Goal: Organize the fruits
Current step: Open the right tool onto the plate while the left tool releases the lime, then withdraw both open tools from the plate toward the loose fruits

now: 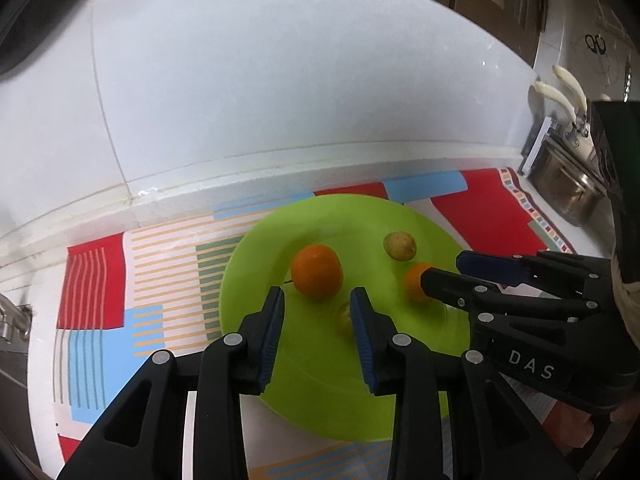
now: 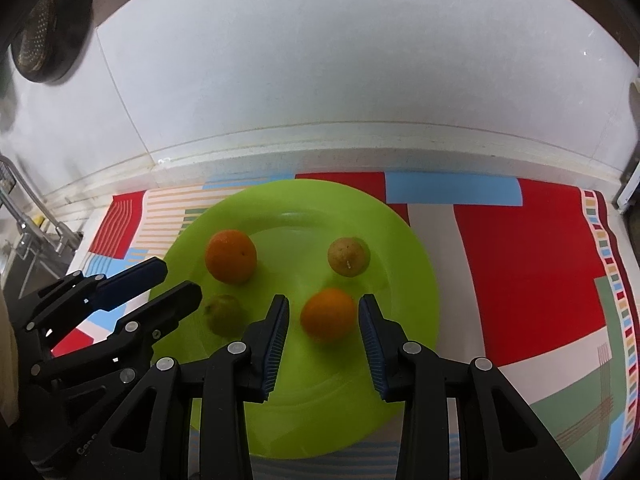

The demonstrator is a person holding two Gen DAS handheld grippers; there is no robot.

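- Four fruits sat on a lime-green plate, which rested on a patchwork-patterned cloth over a white table against a white wall.
- At the back of the plate were a large orange on the left and a yellow-green lemon on the right; a second lemon lay front left.
- The right tongs hung with fingers apart on either side of a smaller orange, not touching it.
- The left tongs also hung apart and empty, just in front of the large orange.
- The step in hand appeared to be grasping the smaller orange. The next move likely called for lowering and closing gently on its middle, since round fruit can roll away.
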